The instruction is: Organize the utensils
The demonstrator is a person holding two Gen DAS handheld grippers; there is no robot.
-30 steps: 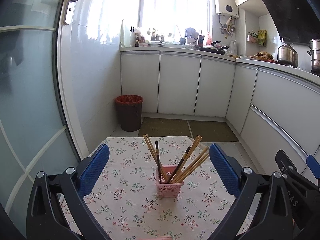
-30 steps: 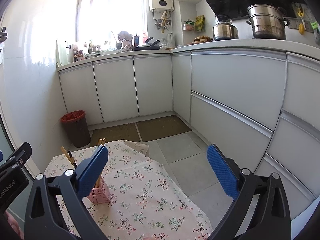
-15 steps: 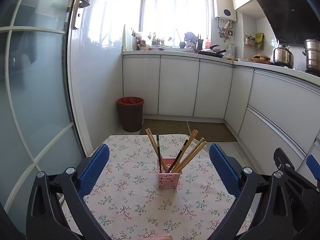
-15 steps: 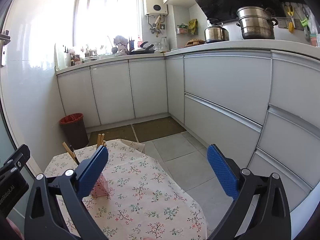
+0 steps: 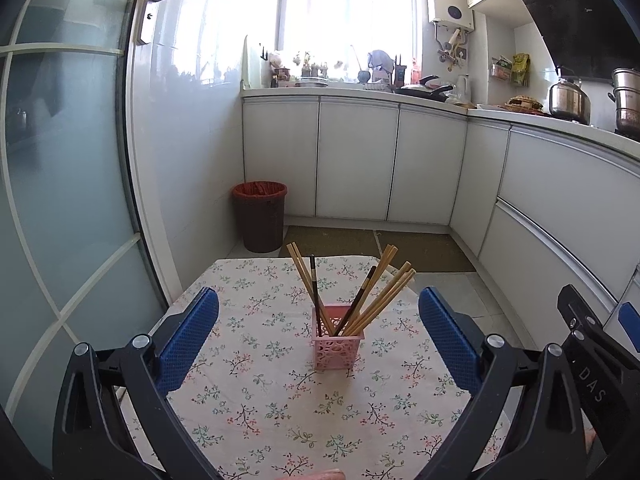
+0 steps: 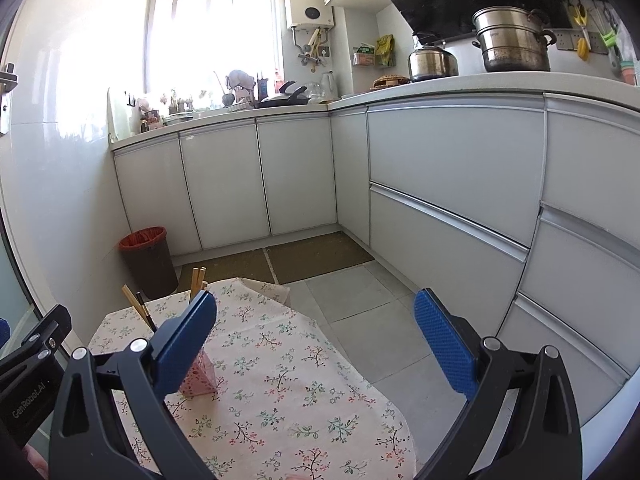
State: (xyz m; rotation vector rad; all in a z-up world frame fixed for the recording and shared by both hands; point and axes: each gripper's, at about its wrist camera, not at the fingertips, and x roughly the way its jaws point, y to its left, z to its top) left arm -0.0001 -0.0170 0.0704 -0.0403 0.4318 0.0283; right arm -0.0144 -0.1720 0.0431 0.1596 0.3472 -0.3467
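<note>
A small pink lattice holder [image 5: 337, 342] stands upright on the floral tablecloth [image 5: 260, 400]. Several chopsticks [image 5: 360, 296], wooden and dark, fan out of it. My left gripper [image 5: 319, 332] is open, pulled back from the holder, nothing between its blue pads [image 5: 188, 336]. In the right wrist view the holder [image 6: 200, 376] is half hidden behind the left blue pad [image 6: 184, 344], with chopsticks [image 6: 138, 308] poking up. My right gripper [image 6: 316, 340] is open and empty, to the right of the holder, over the tablecloth [image 6: 288, 396] edge.
A brown bin with a red liner [image 5: 260, 216] stands on the floor beyond the table. White cabinets [image 5: 356, 160] run along the back and right. A glass door [image 5: 60, 200] is close on the left. Grey floor tiles [image 6: 360, 308] lie right of the table.
Both grippers have drawn back and risen from the holder, so more tablecloth shows in front of it. Holder and chopsticks have not moved. Both jaws stay open.
</note>
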